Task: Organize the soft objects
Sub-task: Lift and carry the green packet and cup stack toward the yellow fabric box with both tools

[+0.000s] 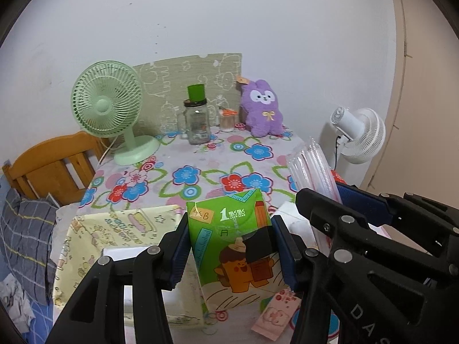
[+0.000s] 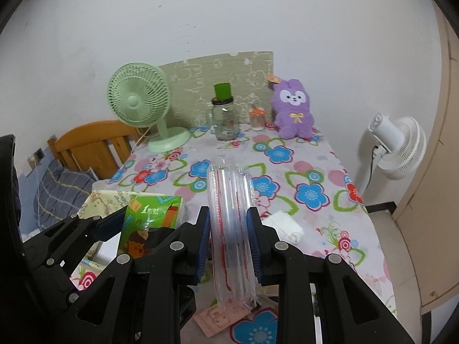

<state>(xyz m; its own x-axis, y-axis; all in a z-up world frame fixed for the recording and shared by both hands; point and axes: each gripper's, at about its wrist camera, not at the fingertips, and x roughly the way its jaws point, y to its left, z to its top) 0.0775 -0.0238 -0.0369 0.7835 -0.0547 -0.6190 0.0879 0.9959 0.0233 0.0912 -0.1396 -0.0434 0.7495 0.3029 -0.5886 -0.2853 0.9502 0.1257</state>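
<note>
My left gripper (image 1: 233, 250) is shut on a green tissue pack (image 1: 233, 246) with a cartoon print, held above the near left of the floral table (image 1: 200, 160). My right gripper (image 2: 228, 246) is shut on a clear plastic pack (image 2: 231, 229) with red stripes, held upright over the table's near middle. The green pack also shows in the right wrist view (image 2: 149, 220), and the clear pack in the left wrist view (image 1: 311, 169). A purple plush bunny (image 2: 292, 113) sits at the far right of the table. A yellow patterned box (image 1: 114, 243) lies below the left gripper.
At the back stand a green desk fan (image 1: 112, 114), a glass jar mug (image 1: 196, 123) with a green cup on it, and a small jar (image 1: 226, 120). A folded white cloth (image 2: 284, 226) and a pink packet (image 2: 218, 319) lie near. A white fan (image 2: 398, 146) stands right, a wooden chair (image 1: 48, 166) left.
</note>
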